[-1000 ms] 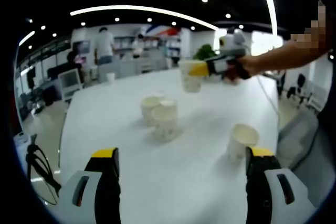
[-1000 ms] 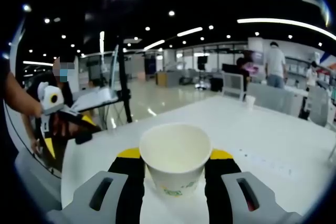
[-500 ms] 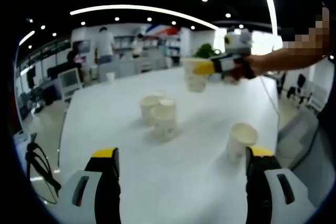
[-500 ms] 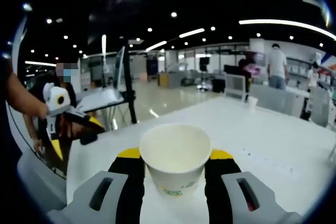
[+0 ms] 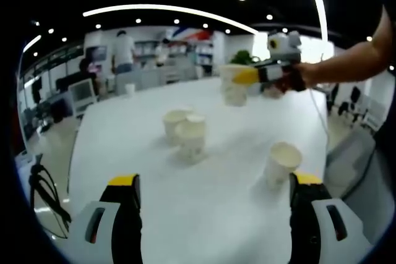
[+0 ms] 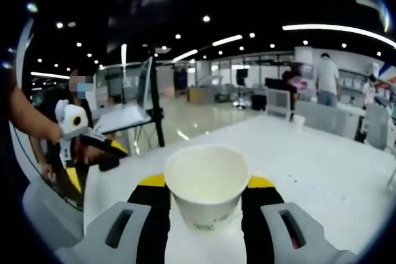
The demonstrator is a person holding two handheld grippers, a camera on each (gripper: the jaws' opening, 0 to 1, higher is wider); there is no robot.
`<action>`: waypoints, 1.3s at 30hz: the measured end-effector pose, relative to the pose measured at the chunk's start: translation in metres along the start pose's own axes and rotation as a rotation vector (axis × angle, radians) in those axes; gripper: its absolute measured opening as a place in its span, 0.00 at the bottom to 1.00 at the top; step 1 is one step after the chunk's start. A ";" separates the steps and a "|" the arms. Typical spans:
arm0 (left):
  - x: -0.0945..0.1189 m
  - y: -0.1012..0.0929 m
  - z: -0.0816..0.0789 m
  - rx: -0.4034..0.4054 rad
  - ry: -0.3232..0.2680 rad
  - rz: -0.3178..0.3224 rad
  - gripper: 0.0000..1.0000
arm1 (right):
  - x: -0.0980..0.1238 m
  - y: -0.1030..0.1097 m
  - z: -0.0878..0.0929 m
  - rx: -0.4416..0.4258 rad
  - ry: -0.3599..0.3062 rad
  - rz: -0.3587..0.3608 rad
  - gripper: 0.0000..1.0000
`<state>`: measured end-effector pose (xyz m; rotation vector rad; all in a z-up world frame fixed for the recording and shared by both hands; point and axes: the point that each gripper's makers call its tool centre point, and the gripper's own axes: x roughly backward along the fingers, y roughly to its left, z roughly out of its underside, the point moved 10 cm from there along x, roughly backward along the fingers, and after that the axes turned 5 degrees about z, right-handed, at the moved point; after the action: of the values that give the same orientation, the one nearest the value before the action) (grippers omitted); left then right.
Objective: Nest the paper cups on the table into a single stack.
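Note:
Two white paper cups (image 5: 176, 122) (image 5: 190, 138) stand touching near the middle of the white table (image 5: 142, 171). A third cup (image 5: 281, 162) stands alone just beyond my left gripper's right jaw. My left gripper (image 5: 213, 185) is open over bare table with nothing between its jaws. Above the table's far side, my right gripper (image 5: 263, 75) comes in from the right, shut on another cup (image 5: 235, 85). In the right gripper view that cup (image 6: 207, 185) sits upright between the jaws of my right gripper (image 6: 207, 197), mouth open. The left gripper (image 6: 83, 146) shows at the left there.
A small white cup (image 5: 130, 89) stands at the table's far edge, also seen as a far cup (image 6: 299, 120). The person's arm (image 5: 352, 63) reaches across from the right. People, desks and chairs fill the office behind; a tripod pole (image 6: 154, 103) stands beyond the table.
My right gripper has carried its cup a little further right and away over the table's far side. The left gripper stays open; the cups on the table have not moved.

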<state>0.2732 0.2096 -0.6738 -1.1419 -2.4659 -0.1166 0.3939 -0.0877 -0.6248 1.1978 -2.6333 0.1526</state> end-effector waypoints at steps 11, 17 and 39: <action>-0.003 -0.001 -0.002 -0.001 -0.008 0.005 1.00 | 0.007 0.013 0.001 -0.001 -0.003 -0.017 0.42; -0.004 -0.001 -0.004 0.001 -0.011 0.005 1.00 | 0.011 0.023 0.002 0.001 0.000 -0.027 0.42; -0.005 -0.008 -0.005 -0.009 -0.007 0.016 1.00 | 0.034 0.038 0.005 0.004 -0.003 -0.033 0.42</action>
<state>0.2718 0.1991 -0.6709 -1.1679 -2.4636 -0.1191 0.3424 -0.0883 -0.6207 1.2435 -2.6155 0.1498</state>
